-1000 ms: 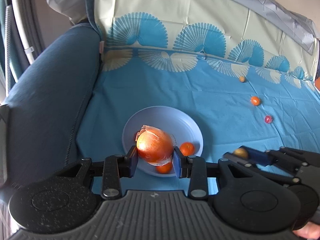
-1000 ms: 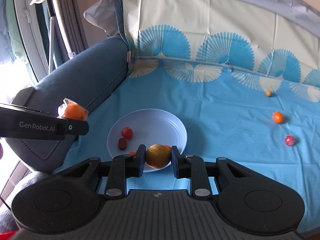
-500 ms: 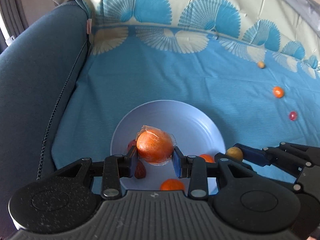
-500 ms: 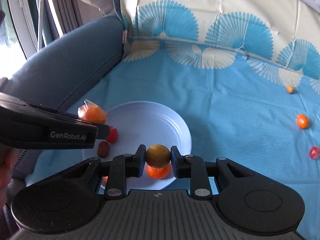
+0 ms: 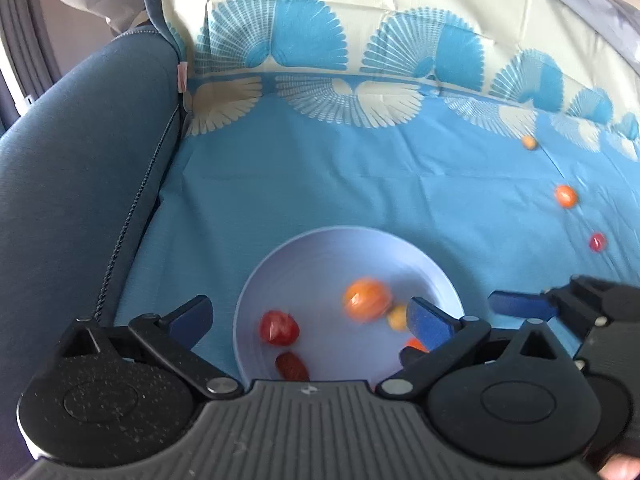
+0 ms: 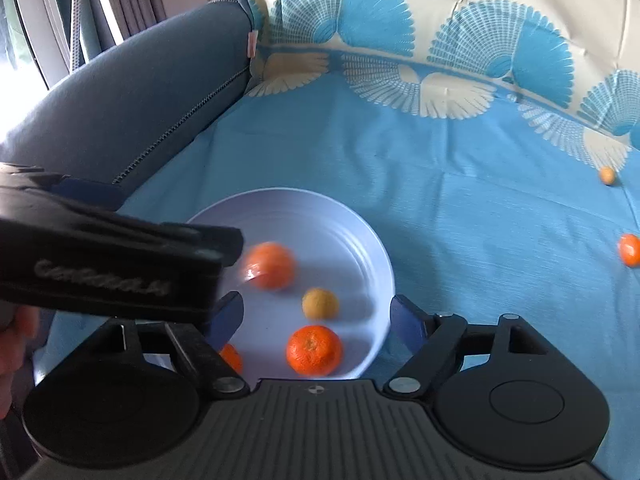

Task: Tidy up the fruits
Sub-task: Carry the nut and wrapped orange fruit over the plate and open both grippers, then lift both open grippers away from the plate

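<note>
A pale blue plate (image 5: 320, 252) (image 6: 304, 208) lies on the blue cloth. In it are a wrapped orange fruit (image 5: 366, 300) (image 6: 270, 266), blurred in motion, a small yellow-brown fruit (image 6: 320, 303) (image 5: 397, 317), a mandarin (image 6: 314, 350), a red fruit (image 5: 279, 328) and a dark red date (image 5: 292, 366). My left gripper (image 5: 312, 320) is open and empty over the plate's near side. My right gripper (image 6: 316, 318) is open and empty over the plate's near right; it also shows in the left wrist view (image 5: 520, 306).
Three small fruits lie on the cloth at the right: a yellow one (image 5: 529, 142) (image 6: 607, 175), an orange one (image 5: 565, 196) (image 6: 630, 250) and a red one (image 5: 597, 242). A dark blue sofa armrest (image 5: 80, 184) rises at the left. The patterned backrest (image 5: 360, 40) stands behind.
Both grippers have opened. The wrapped orange fruit has dropped from the left gripper and the yellow-brown fruit from the right; both now lie in the plate.
</note>
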Available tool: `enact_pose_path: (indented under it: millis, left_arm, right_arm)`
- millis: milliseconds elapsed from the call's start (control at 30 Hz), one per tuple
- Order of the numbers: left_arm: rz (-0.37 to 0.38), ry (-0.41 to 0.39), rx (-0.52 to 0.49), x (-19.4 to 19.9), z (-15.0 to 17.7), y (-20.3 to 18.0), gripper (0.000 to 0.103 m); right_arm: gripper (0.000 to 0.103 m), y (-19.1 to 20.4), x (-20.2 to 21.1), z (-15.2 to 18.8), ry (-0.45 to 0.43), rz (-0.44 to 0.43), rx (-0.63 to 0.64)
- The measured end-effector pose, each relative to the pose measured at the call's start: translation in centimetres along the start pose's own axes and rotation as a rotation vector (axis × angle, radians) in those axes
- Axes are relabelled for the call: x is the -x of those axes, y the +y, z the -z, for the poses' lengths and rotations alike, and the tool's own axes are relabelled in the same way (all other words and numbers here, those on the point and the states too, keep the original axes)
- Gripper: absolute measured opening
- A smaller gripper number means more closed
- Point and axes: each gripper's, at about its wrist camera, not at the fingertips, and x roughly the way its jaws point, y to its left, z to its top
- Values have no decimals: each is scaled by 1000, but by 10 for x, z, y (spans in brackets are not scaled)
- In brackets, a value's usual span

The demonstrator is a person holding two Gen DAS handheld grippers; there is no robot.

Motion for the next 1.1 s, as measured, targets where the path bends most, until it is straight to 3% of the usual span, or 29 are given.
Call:
enact_pose_path:
  millis: [100, 367, 733, 1100]
  left_arm:
    - [-16, -1, -2, 21, 16, -2, 103]
    - [32, 56, 41, 83, 65, -4, 103]
    - [-18, -29, 19, 158, 95, -8, 103]
    - [-34, -84, 1, 200, 105, -19, 103]
  right_arm:
    - [95, 1, 22, 12, 20, 8, -9]
    - [100, 15, 92, 58, 40, 35, -44]
    - [102, 44, 165, 96, -36, 57, -35]
    - [102, 47, 221, 128, -130, 73, -66]
